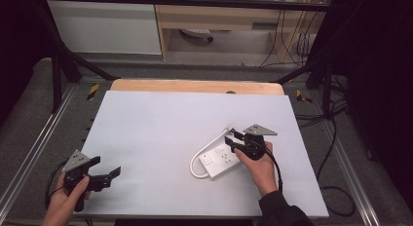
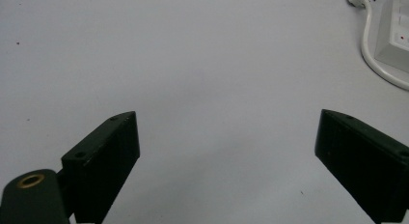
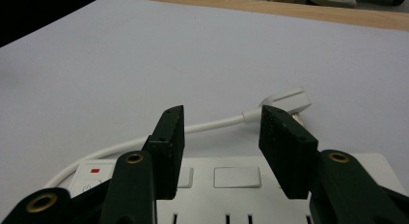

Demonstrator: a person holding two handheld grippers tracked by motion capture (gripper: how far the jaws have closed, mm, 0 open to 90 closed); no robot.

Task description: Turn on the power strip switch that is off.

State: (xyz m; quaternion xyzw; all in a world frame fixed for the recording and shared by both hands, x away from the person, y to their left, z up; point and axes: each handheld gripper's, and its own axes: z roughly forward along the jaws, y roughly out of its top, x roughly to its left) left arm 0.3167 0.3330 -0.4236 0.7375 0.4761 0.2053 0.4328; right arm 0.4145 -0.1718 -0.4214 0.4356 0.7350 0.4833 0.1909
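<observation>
Strip (image 1: 221,160) lies on the counter (image 1: 156,138) under the half-open, empty right gripper (image 3: 219,154), left gripper (image 2: 226,151) wide apart.

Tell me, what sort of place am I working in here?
Probably a lab or workshop recording bench: a white table inside a black metal frame, loose cables on the floor, and a white power strip as the work piece.

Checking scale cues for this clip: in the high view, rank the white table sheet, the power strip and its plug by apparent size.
1. White table sheet, largest by far.
2. Power strip.
3. Plug, smallest, lying beyond the right gripper.
</observation>
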